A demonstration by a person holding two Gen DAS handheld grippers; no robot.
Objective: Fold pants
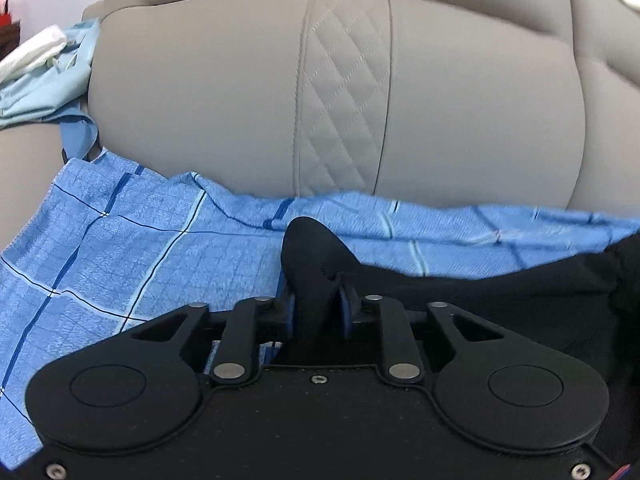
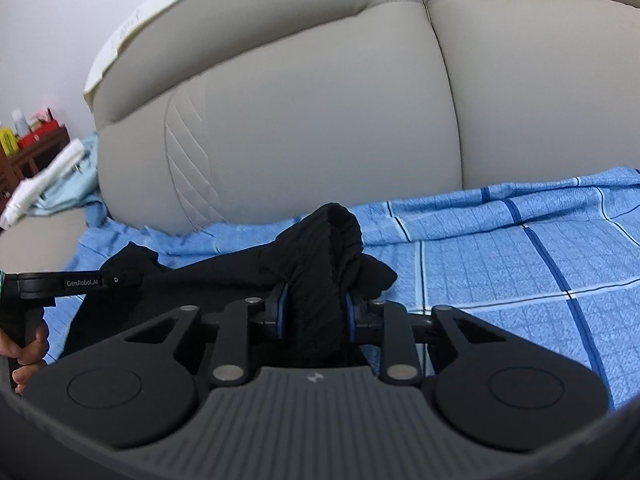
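Two grippers, left (image 1: 316, 304) and right (image 2: 316, 312), each pinch seemingly one black pants (image 2: 312, 264) over one blue sheet (image 2: 500, 264).

Left gripper (image 1: 316, 300) and right gripper (image 2: 316, 312): jaws clamped on black fabric.

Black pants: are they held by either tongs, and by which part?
Both. The left tongs and right tongs each pinch a bunched fold of the black pants; which part cannot be told.
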